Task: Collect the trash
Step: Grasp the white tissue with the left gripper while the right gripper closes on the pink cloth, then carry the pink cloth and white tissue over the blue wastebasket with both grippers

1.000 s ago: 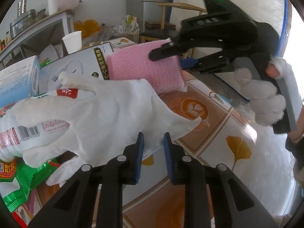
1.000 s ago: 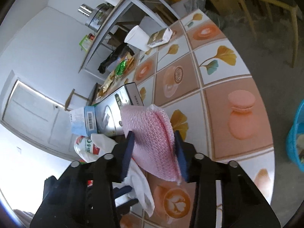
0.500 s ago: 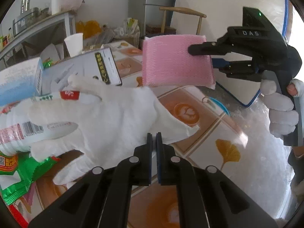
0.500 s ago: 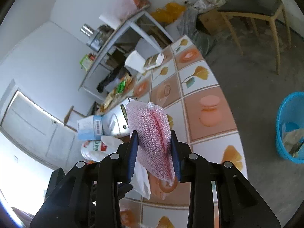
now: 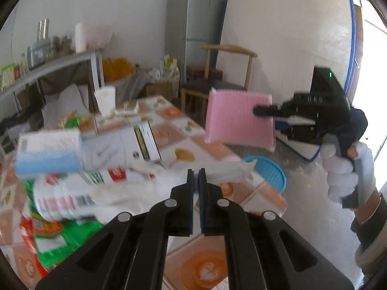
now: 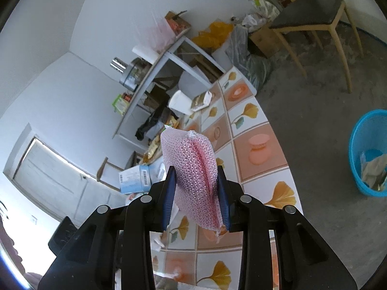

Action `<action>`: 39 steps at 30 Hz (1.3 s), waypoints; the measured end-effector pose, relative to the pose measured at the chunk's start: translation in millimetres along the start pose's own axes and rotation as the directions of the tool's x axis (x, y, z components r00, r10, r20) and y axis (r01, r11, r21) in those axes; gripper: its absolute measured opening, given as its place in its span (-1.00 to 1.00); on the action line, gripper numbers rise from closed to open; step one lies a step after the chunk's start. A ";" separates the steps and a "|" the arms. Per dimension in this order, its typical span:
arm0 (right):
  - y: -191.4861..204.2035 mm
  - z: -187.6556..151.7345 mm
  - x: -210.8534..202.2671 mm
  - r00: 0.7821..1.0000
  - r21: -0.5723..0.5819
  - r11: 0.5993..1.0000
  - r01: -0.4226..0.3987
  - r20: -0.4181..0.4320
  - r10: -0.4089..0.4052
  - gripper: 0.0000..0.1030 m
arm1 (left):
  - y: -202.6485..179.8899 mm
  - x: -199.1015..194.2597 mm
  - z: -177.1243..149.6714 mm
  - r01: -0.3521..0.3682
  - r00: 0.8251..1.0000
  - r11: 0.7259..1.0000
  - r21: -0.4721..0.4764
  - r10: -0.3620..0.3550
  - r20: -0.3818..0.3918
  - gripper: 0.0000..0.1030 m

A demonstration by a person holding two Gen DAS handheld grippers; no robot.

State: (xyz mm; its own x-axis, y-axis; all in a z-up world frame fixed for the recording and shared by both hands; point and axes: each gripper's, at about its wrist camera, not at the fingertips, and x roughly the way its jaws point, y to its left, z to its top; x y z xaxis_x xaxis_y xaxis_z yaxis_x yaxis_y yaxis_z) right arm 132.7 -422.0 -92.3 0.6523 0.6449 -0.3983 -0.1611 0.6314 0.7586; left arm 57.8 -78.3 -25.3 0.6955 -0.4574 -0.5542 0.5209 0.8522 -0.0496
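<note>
My right gripper (image 6: 196, 194) is shut on a folded pink bubble-wrap sheet (image 6: 193, 166) and holds it in the air above the table edge; the sheet also shows in the left wrist view (image 5: 239, 120). My left gripper (image 5: 196, 188) is shut on the cuff of a white glove (image 5: 154, 188), lifted off the patterned table (image 5: 183, 130). A blue trash basket (image 6: 367, 149) stands on the floor to the right and holds some trash; it also shows in the left wrist view (image 5: 268, 171).
On the table lie a white bottle (image 5: 72, 193), a blue-white box (image 5: 48, 152), a white carton (image 5: 125, 145), green wrappers (image 5: 60, 239) and a paper cup (image 5: 105, 102). A wooden chair (image 6: 312, 17) and a metal shelf (image 6: 154, 65) stand beyond the table.
The right gripper has lifted the pink sheet off the table and carried it right, toward the basket side. The left gripper has shut on the white glove and risen.
</note>
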 end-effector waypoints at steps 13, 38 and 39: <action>-0.8 5.7 -19.2 0.999 0.018 1.000 -0.010 0.041 0.010 -0.41 | 4.5 -40.9 57.2 -0.024 0.982 1.000 0.001 0.023 0.188 -0.94; -1.4 3.5 -26.0 0.999 0.021 1.000 -0.001 0.049 0.000 -0.41 | 6.3 -37.6 77.0 0.010 0.973 1.000 -0.016 -0.006 0.230 -0.94; -2.6 2.9 -25.8 0.999 0.023 1.000 -0.001 0.050 0.000 -0.41 | 4.9 -37.4 77.4 0.010 0.973 1.000 -0.015 -0.006 0.230 -0.94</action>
State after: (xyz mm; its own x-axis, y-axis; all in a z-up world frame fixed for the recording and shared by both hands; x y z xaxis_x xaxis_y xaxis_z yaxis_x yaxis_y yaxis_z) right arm 118.5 -441.5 -82.5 0.6883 0.6226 -0.3723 -0.1449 0.6209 0.7704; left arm 72.7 -76.6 59.5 0.7872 -0.5091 -0.3482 0.5204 0.8512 -0.0681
